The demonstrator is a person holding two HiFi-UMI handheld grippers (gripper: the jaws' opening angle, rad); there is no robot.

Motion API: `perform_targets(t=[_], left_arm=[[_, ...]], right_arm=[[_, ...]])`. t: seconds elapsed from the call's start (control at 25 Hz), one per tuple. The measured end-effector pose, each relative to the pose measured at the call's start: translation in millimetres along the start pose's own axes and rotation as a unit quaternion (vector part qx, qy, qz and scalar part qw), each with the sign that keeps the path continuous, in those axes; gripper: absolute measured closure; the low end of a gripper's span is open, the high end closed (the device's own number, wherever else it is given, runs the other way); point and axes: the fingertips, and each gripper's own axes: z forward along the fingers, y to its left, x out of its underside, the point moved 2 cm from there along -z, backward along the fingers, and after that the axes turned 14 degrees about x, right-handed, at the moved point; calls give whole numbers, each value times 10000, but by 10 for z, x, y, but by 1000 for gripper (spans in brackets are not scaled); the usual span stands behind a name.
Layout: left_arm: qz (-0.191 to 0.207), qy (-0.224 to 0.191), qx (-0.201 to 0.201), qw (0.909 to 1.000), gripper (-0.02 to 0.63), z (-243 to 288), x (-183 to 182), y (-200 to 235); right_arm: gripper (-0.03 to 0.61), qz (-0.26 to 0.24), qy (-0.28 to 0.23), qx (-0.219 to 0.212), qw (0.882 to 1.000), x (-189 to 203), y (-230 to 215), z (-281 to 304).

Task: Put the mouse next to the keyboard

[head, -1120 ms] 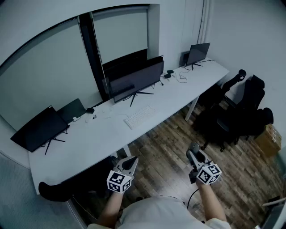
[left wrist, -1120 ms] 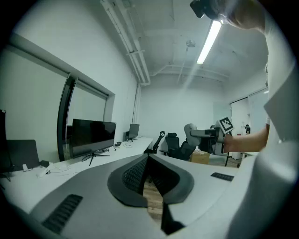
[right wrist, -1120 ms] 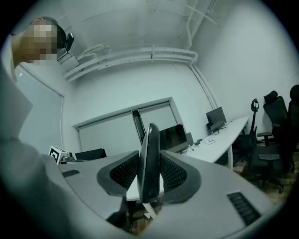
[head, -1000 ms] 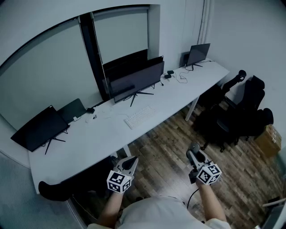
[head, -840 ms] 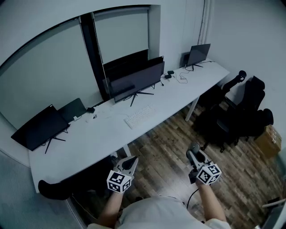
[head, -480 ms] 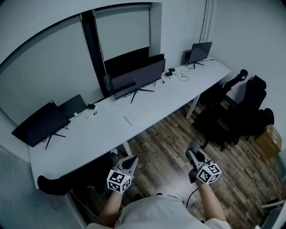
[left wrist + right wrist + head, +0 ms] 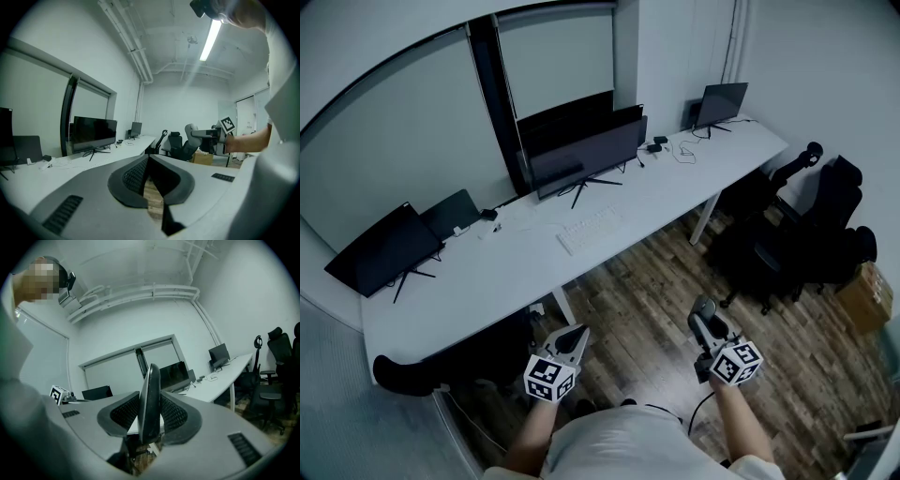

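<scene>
A white keyboard (image 7: 589, 229) lies on the long white desk (image 7: 487, 281), in front of the dark middle monitor (image 7: 584, 159). My right gripper (image 7: 705, 317) hovers over the wooden floor, well short of the desk, and is shut on a dark mouse (image 7: 704, 307). The right gripper view shows that mouse (image 7: 151, 404) edge-on, pinched between the jaws of the right gripper (image 7: 151, 377). My left gripper (image 7: 577, 335) hangs at the same height to the left. Its tips meet in the left gripper view, where the left gripper (image 7: 148, 159) holds nothing.
Further monitors (image 7: 382, 251) (image 7: 720, 99) stand along the desk, with small items and cables (image 7: 661, 145) near the right one. Black office chairs (image 7: 811, 225) crowd the right side. A cardboard box (image 7: 866, 292) sits at the far right. A dark chair (image 7: 412, 375) is under the desk's left end.
The head view has shifted slightly, so the desk sits a little higher in frame. Both grippers keep their places and the mouse stays gripped.
</scene>
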Motion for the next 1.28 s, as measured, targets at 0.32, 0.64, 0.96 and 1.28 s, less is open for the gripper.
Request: perform_targets(t=[0.32, 0.64, 0.96, 1.28], left_arm=[[-45, 65, -95, 9999, 597, 116, 85, -191], [-69, 69, -172, 9998, 597, 191, 112, -303], [-72, 62, -147, 9998, 596, 320, 95, -251], [-112, 64, -32, 9999, 597, 583, 56, -32]], right_arm=[[428, 23, 73, -120, 9999, 41, -176, -61], [428, -31, 110, -263, 9996, 56, -229, -89], [428, -23, 93, -243, 9997, 9, -322, -15], [428, -38, 108, -125, 9999, -36, -471, 198]])
